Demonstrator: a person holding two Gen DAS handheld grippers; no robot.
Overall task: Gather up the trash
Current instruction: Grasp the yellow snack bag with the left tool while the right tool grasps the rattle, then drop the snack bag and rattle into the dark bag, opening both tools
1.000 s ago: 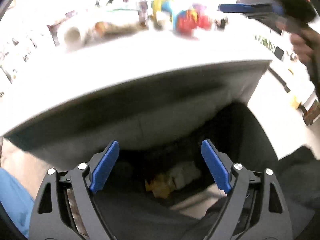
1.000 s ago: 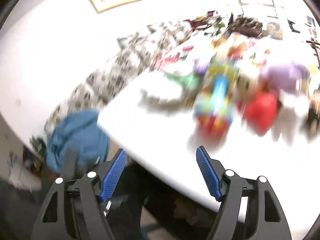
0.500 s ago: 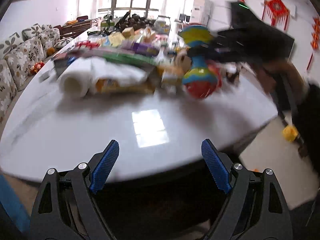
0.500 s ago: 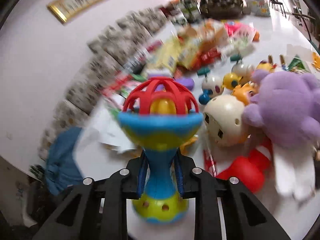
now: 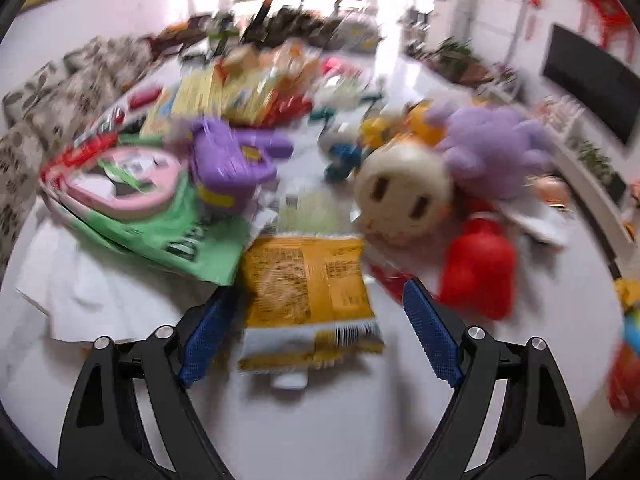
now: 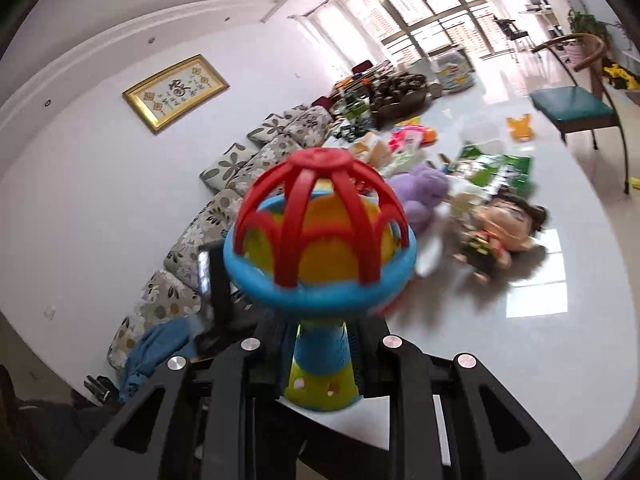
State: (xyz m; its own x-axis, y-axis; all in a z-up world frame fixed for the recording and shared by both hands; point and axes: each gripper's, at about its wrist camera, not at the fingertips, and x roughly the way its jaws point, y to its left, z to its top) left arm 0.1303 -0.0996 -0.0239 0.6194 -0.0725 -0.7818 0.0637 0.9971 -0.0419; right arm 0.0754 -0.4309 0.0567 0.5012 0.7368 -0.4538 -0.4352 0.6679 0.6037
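Observation:
A flat yellow snack wrapper (image 5: 308,292) lies on the white table (image 5: 320,420), blurred by motion. My left gripper (image 5: 316,336) hangs open just above it, a blue pad (image 5: 204,340) on each side of the wrapper's near end and nothing pressed between them. In the right wrist view my right gripper (image 6: 322,348) is shut on the blue stem of a rattle toy (image 6: 320,232) with a red cage dome, a blue rim and a yellow ball. The toy stands upright in the grip, over the table's near edge.
Around the wrapper lie a green packet (image 5: 168,232), white paper (image 5: 88,292), a purple toy (image 5: 232,160), a cream round-headed toy (image 5: 404,192), a purple plush (image 5: 492,148) and a red toy (image 5: 476,272). A doll (image 6: 504,220) lies further right. A chair (image 6: 576,108) and sofa (image 6: 224,208) flank the table.
My left gripper came away from the dark bag below the table edge and forward over the table to the yellow wrapper. My right gripper shut on the rattle and swung it right.

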